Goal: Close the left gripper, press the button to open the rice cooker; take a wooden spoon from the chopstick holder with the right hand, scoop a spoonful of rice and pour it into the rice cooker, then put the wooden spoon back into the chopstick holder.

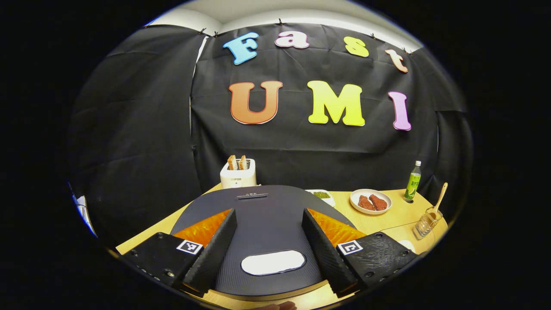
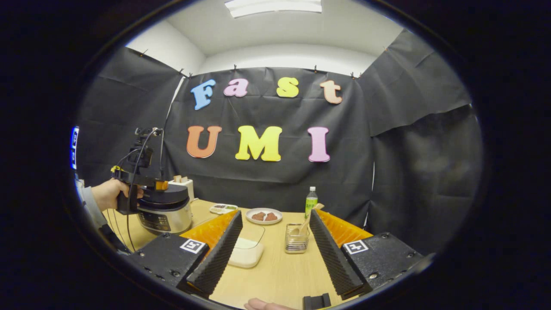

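Left gripper (image 1: 269, 241) wide apart over cooker (image 1: 262, 206) lid. Right gripper (image 2: 275, 247) wide apart too, near spoon (image 2: 304, 224).

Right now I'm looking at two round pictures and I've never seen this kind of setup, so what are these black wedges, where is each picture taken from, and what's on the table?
The wedges are the two fingers of a hand-held gripper; a person holds one in each hand, and a camera rides on each.

In the left gripper view, the left gripper hangs open over the closed rice cooker, its fingers either side of the pale lid button.

In the right gripper view, the right gripper is open and holds nothing. The person's hand shows farther off, holding the other gripper at the cooker.

On the wooden table stand a toaster, a plate of meat, a green bottle, a clear tub of rice and the chopstick holder with the wooden spoon in it.
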`<state>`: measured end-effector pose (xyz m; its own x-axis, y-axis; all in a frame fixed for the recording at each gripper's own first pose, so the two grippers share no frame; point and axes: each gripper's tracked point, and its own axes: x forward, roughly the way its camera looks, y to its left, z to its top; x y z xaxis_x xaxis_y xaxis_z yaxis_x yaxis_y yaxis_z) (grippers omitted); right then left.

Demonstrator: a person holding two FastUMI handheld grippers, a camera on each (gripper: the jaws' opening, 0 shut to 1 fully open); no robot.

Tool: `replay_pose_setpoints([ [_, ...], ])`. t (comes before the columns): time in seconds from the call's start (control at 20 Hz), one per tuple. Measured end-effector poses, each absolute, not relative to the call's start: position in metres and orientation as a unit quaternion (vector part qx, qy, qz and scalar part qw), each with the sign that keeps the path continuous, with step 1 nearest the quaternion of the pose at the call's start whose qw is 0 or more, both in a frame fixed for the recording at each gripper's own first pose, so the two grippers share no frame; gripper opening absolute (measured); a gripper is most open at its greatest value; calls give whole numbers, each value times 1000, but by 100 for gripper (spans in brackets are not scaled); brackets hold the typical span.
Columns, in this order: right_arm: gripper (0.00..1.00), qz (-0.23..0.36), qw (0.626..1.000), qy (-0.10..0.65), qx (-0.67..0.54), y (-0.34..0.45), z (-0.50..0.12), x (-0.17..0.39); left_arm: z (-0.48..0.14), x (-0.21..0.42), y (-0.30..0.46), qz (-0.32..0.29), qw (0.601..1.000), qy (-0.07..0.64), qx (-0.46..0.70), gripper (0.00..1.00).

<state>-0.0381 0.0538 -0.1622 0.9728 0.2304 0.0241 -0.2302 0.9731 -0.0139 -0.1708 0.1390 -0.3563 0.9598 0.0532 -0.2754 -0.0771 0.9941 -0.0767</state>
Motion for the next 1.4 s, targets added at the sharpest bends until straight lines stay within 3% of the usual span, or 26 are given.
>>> replay_pose_setpoints([
  [0.7,100,126,992,-2,-18,63,-173,-36,-357,-202,139,47,992,106,-43,99],
  [0.95,100,124,992,-6,-19,61,-170,-39,-368,-208,136,48,989,129,-51,100],
  [1.1,100,120,992,-12,-21,59,-166,-42,-358,-208,135,60,993,93,-37,100],
  [1.4,100,120,992,-11,-20,58,-170,-42,-340,-229,135,72,991,101,-56,95],
])
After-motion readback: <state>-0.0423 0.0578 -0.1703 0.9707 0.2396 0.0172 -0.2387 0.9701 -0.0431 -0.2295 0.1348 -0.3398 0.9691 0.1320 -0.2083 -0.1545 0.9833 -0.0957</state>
